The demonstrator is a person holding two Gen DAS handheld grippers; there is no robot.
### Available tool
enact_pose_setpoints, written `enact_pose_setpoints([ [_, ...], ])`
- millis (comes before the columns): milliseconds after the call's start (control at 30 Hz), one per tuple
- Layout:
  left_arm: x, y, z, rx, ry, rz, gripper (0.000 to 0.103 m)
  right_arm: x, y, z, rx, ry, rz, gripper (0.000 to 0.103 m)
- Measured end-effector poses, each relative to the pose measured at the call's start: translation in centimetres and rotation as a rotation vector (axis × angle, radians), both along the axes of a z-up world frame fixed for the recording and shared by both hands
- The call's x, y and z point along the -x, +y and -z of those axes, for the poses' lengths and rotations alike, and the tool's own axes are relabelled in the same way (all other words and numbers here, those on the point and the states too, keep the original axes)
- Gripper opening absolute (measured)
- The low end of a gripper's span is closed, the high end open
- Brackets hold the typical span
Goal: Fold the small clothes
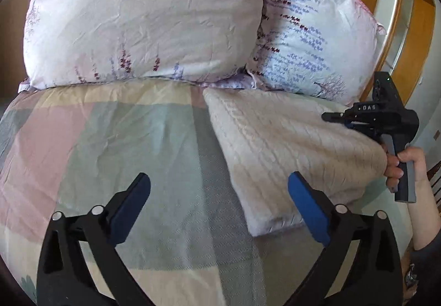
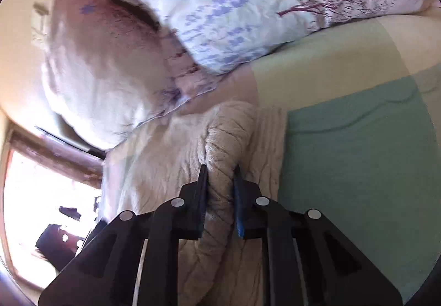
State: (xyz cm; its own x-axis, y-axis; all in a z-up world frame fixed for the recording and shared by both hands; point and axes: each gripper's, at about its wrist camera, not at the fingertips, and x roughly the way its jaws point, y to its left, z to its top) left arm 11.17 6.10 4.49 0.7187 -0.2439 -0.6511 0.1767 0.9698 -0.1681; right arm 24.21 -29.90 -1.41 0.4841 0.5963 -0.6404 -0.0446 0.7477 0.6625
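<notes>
A cream ribbed knit garment [image 1: 278, 146] lies folded on the bed, right of centre in the left wrist view. My left gripper [image 1: 219, 190] is open and empty, hovering just left of the garment's near corner. My right gripper [image 2: 220, 176] is shut on a bunched fold of the garment [image 2: 220, 146]. In the left wrist view the right gripper's body [image 1: 386, 118] stands at the garment's far right edge, held by a hand; its fingertips are hidden there.
Two floral pillows [image 1: 143, 19] [image 1: 311, 38] lie against the head of the bed, just behind the garment. The pastel checked bedcover [image 1: 110, 146] spreads to the left. A wooden bed frame [image 1: 397, 30] curves at the right.
</notes>
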Motion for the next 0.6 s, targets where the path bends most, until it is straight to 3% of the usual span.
enact_pose_setpoints([
  [133, 1.5, -0.5, 1.4, 0.009, 0.008, 0.014, 0.101, -0.4, -3.2, 1.2, -0.051, 0.062, 0.164, 0.011],
  [233, 2.1, -0.8, 1.9, 0.018, 0.020, 0.015, 0.101, 0.7, -3.7, 0.1, -0.005, 0.040, 0.168, 0.014],
  [267, 2.1, -1.0, 2.1, 0.010, 0.029, 0.006, 0.101, 1.6, -3.7, -0.8, 0.026, 0.019, 0.186, 0.018],
  [300, 2.2, -1.3, 2.3, 0.002, 0.041, 0.001, 0.101, 3.1, -3.8, -2.2, 0.071, -0.015, 0.205, 0.035],
  [333, 2.3, -1.6, 2.5, -0.014, 0.054, -0.005, 0.101, 4.6, -3.8, -3.2, 0.101, -0.047, 0.209, 0.062],
  [400, 2.5, -2.3, 3.0, -0.048, 0.066, -0.025, 0.101, 8.8, -4.2, -5.2, 0.136, -0.136, 0.206, 0.082],
  [467, 2.6, -3.2, 3.5, -0.078, 0.078, -0.023, 0.101, 12.6, -3.6, -6.0, 0.193, -0.211, 0.161, 0.085],
  [600, 2.4, -4.4, 4.4, -0.101, 0.104, -0.006, 0.101, 17.3, -0.6, -3.7, 0.285, -0.207, 0.113, 0.087],
])
